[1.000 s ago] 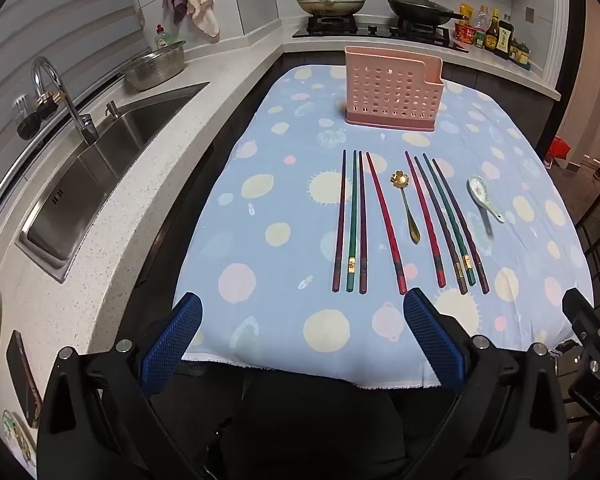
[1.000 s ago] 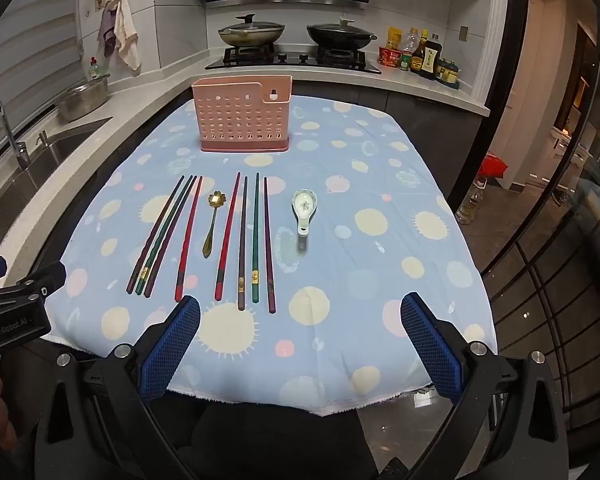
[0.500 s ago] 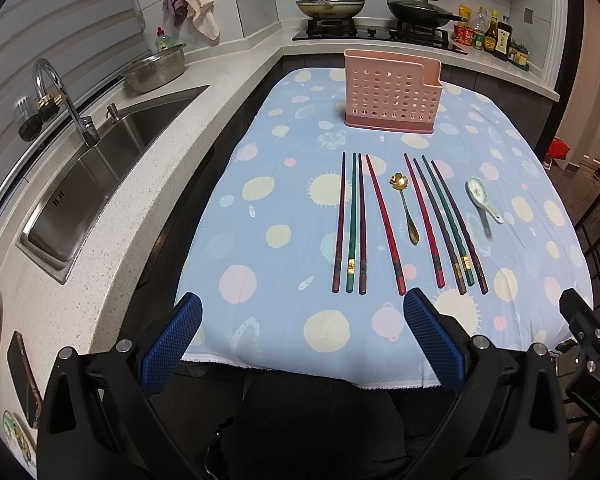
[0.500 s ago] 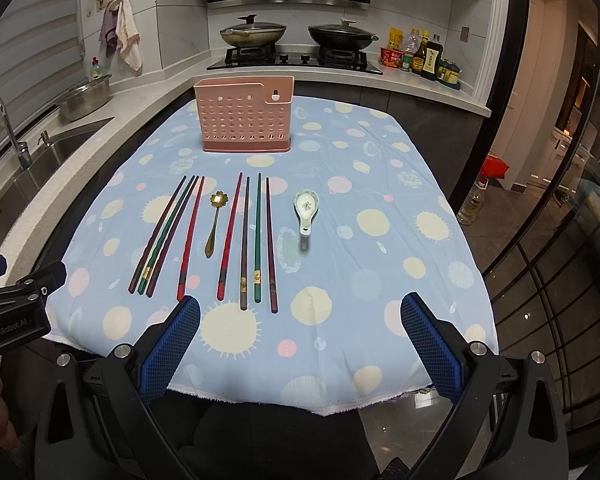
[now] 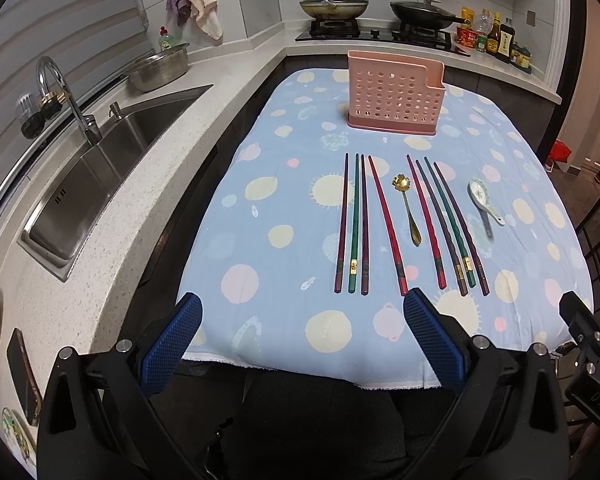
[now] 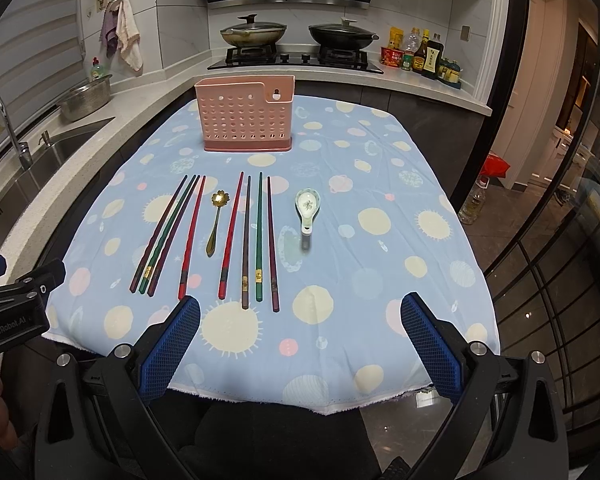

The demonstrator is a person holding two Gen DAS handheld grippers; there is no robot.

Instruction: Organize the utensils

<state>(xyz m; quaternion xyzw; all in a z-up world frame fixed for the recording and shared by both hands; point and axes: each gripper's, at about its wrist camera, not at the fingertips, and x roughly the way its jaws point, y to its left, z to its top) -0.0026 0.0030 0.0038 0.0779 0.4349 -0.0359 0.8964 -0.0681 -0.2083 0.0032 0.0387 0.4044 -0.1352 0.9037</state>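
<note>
A pink perforated utensil holder (image 5: 395, 95) (image 6: 246, 115) stands upright at the far end of the table. Nearer lie several red, green and dark chopsticks (image 5: 354, 224) (image 6: 260, 236) in two groups, a gold flower-headed spoon (image 5: 409, 210) (image 6: 216, 222) between them, and a white ceramic spoon (image 5: 485, 201) (image 6: 309, 209) to the right. My left gripper (image 5: 302, 326) is open above the near table edge, with nothing between its blue pads. My right gripper (image 6: 298, 330) is open too, just short of the chopstick ends.
The table wears a blue spotted cloth (image 5: 284, 208) (image 6: 400, 240). A counter with a steel sink (image 5: 100, 176) and tap runs along the left. The stove with two pans (image 6: 296, 34) and bottles lies behind. A glass partition (image 6: 560, 260) stands on the right.
Both grippers have edged slightly forward toward the table; the utensils and the holder lie as before.
</note>
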